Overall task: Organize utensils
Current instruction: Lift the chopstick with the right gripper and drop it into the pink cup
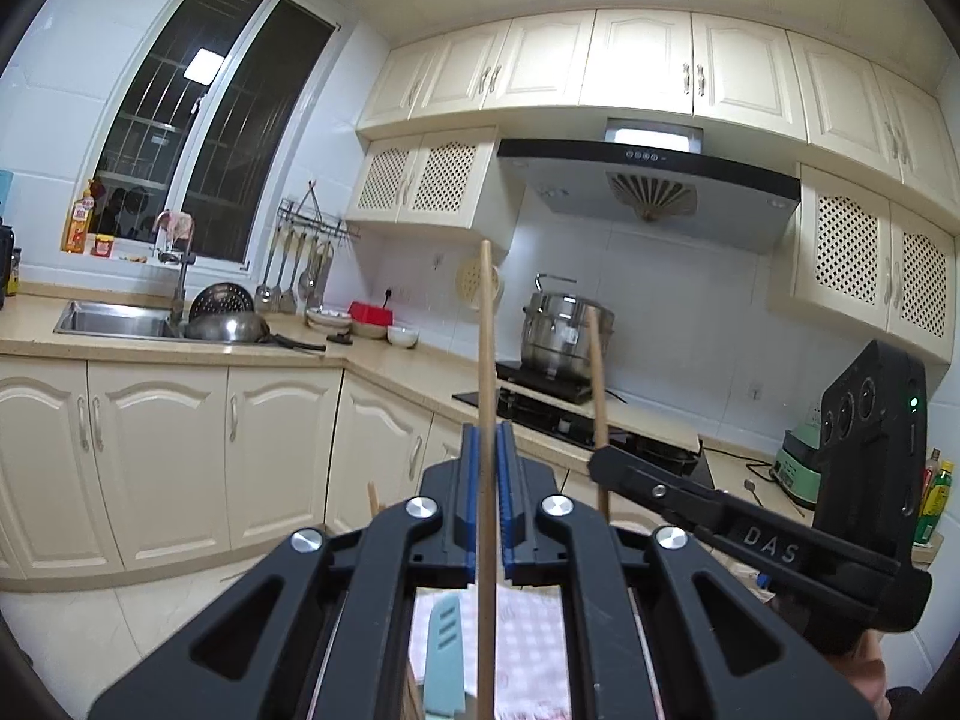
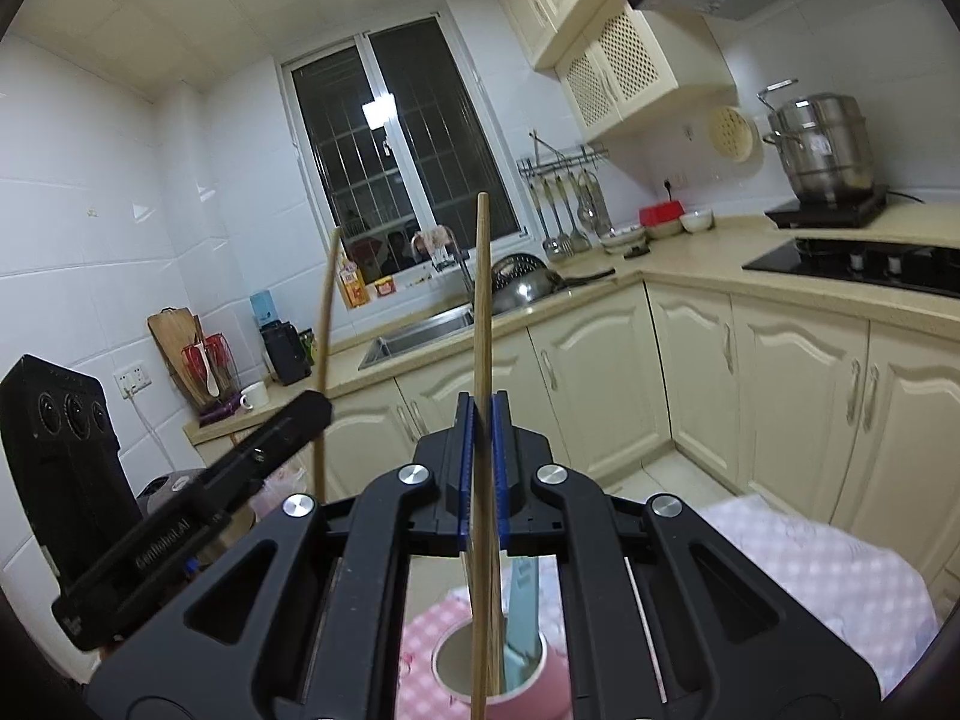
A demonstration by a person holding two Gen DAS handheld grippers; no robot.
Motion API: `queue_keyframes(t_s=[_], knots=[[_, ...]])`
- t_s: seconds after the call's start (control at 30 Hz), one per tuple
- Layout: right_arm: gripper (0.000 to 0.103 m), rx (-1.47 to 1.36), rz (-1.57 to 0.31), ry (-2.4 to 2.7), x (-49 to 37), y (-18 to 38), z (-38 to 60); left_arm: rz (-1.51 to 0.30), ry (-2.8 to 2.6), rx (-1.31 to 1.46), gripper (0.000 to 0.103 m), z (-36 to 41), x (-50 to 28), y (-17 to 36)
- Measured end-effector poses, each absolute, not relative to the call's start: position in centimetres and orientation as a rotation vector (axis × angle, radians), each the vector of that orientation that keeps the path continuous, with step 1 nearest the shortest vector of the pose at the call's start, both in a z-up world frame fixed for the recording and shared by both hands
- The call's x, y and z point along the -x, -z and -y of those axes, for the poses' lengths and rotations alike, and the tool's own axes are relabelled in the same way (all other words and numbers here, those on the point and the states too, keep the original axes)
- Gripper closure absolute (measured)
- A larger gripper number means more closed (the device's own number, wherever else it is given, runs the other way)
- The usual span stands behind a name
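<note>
Holding one wooden chopstick apiece: left gripper (image 1: 487,462) clamped on the left chopstick (image 1: 486,324), right gripper (image 2: 482,450) clamped on the right chopstick (image 2: 480,300), blue pads pinching each stick near mid-length, both sticks close to upright. Both lifted above a pink cup (image 2: 540,681) standing on a pink checked cloth (image 2: 840,576); a pale blue utensil (image 2: 525,630) already leaning inside the cup.

Risks noted:
- Thin round sticks pinched at a single point; likely to pivot or slide between the pads if swung or tilted quickly.
- Long lower ends hanging below the jaws; liable to catch the cup rim or the blue utensil on lowering and tip the cup.
- Two grippers close together; sticks or fingers liable to knock if brought in at once.

Differences between views:
- Right wrist view: cup mouth, its contents and the lower end of the right chopstick seemingly over or inside the opening; contact with the cup not determinable. Sink (image 2: 420,330) seen beyond.
- Left wrist view: cup hidden by the gripper body; only cloth and blue utensil below. Range hood (image 1: 648,180) and steel pot (image 1: 564,330) shown whole, plus the other gripper with its stick at right
</note>
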State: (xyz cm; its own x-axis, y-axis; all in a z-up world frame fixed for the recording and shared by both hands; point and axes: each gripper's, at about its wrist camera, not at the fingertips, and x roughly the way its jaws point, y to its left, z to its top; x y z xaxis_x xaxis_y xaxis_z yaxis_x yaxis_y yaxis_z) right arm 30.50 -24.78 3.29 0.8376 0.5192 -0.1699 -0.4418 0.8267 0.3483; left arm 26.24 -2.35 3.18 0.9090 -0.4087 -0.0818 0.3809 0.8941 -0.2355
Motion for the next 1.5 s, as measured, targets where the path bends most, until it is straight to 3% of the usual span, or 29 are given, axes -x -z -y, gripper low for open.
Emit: queue_keyframes(t_s=[1.27, 1.33, 1.37, 1.4, 1.43, 1.47, 1.5], knots=[[0.096, -0.302, -0.376, -0.455, -34.1, 3.9, 21.7, -0.206, 0.333, 0.241, 0.097, 2.8, -30.4, 4.4], [0.096, -0.305, -0.395, -0.455, -34.1, 4.2, 22.0, -0.209, 0.338, 0.235, 0.095, 2.7, -30.2, 4.3], [0.095, -0.308, -0.405, -0.453, -34.1, 4.3, 22.2, -0.209, 0.338, 0.230, 0.081, 2.7, -30.0, 4.2], [0.093, -0.310, -0.414, -0.454, -34.2, 4.4, 22.4, -0.209, 0.336, 0.229, 0.056, 2.6, -29.8, 4.1], [0.079, -0.323, -0.423, -0.449, -34.1, 4.5, 22.9, -0.202, 0.330, 0.233, 0.048, 2.4, -29.6, 4.0], [0.048, -0.336, -0.425, -0.432, -33.9, 4.5, 23.3, -0.198, 0.325, 0.236, 0.044, 2.3, -29.4, 4.0], [0.034, -0.354, -0.423, -0.413, -33.7, 4.5, 24.1, -0.194, 0.330, 0.247, 0.033, 1.9, -29.1, 3.8]])
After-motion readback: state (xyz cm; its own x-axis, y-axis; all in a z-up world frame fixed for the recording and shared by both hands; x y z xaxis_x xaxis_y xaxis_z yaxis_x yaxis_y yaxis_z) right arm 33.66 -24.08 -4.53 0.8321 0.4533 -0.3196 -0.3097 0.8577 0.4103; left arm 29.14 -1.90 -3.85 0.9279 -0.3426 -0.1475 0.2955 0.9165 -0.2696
